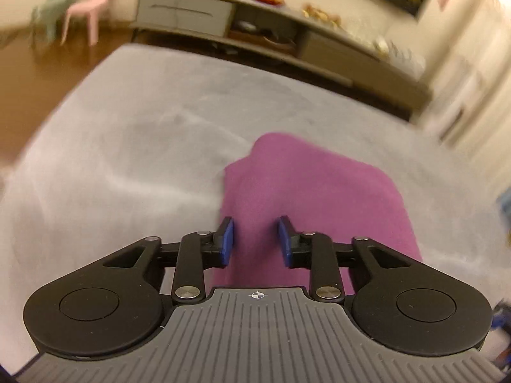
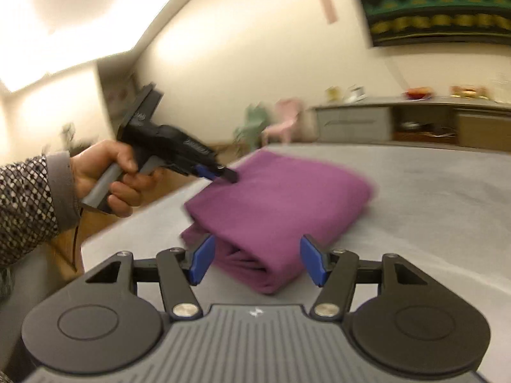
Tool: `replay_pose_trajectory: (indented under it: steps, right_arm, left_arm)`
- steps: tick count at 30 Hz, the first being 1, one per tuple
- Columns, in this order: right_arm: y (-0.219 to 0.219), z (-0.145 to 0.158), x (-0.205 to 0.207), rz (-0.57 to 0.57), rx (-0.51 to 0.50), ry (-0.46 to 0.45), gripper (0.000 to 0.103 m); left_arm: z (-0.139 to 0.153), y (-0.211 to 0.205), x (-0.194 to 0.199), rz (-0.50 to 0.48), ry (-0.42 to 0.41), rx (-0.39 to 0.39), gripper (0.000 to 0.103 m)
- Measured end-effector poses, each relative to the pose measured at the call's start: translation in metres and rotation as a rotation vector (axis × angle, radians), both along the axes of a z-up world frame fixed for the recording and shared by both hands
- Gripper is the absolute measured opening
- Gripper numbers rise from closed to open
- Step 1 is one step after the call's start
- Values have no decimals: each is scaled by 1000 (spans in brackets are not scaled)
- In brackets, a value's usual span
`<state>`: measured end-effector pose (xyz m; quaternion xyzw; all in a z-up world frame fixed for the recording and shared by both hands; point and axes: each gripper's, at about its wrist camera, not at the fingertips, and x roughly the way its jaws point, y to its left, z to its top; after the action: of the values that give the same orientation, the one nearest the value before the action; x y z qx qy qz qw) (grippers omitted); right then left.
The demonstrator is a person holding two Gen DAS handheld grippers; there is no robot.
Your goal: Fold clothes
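Lying folded on a grey bed (image 2: 431,191), a purple cloth (image 2: 281,198) forms a thick, roughly rectangular bundle of several layers. In the right wrist view its stacked edges face the camera and its long axis runs away from the viewer, toward the bed's far edge. It sits near the bed's left edge, with bare grey cover to its right.

The right claw (image 2: 255,260) is directly in front of the bundle's near corner. Its two blue pads stand apart, one at each side of that corner, neither pressing on the fabric, so it is open and holds nothing. This is the nearer claw to the layered end.

The left claw (image 2: 223,174), held in a person's hand (image 2: 105,175) with a patterned sleeve (image 2: 22,204), points down at the bundle's far left corner. From this side its tip is at the cloth, but whether it touches cannot be told. In the left wrist view the left claw (image 1: 255,239) has its blue pads apart with purple cloth (image 1: 319,198) showing between and beyond them; nothing is pinched, so it too is open.

The folding looks nearly done; any last tidying or lifting would probably start from the near layered end, where loose edges could slip apart.

No containers sit on the bed. Beyond its far edge a low sideboard (image 1: 255,25) holds small, blurred objects on top and on an open shelf. Two small chairs (image 1: 83,6), one pink and one green, stand on the floor.
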<state>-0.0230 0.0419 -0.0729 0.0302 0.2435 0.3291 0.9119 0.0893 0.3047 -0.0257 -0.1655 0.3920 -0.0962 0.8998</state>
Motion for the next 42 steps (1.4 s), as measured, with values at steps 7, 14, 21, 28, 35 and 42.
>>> replay_pose_trajectory:
  steps: [7, 14, 21, 28, 35, 42]
  right_arm:
    - [62, -18, 62, -28, -427, -31, 33]
    - [-62, 9, 114, -521, -380, 113, 43]
    - [-48, 45, 49, -277, -15, 114, 65]
    - [83, 38, 42, 3, -443, -109, 71]
    - [123, -4, 41, -25, -700, -191, 23]
    - [160, -33, 38, 67, -885, -359, 21]
  left_arm:
    - [-26, -14, -31, 31, -28, -121, 36]
    - [-21, -107, -66, -171, -58, -279, 36]
    - [-21, -55, -74, -45, -142, -341, 41]
    - [-22, -13, -24, 25, -120, -478, 43]
    - [-48, -21, -1, 28, -39, -362, 44]
    - [-66, -2, -19, 58, -37, -423, 28]
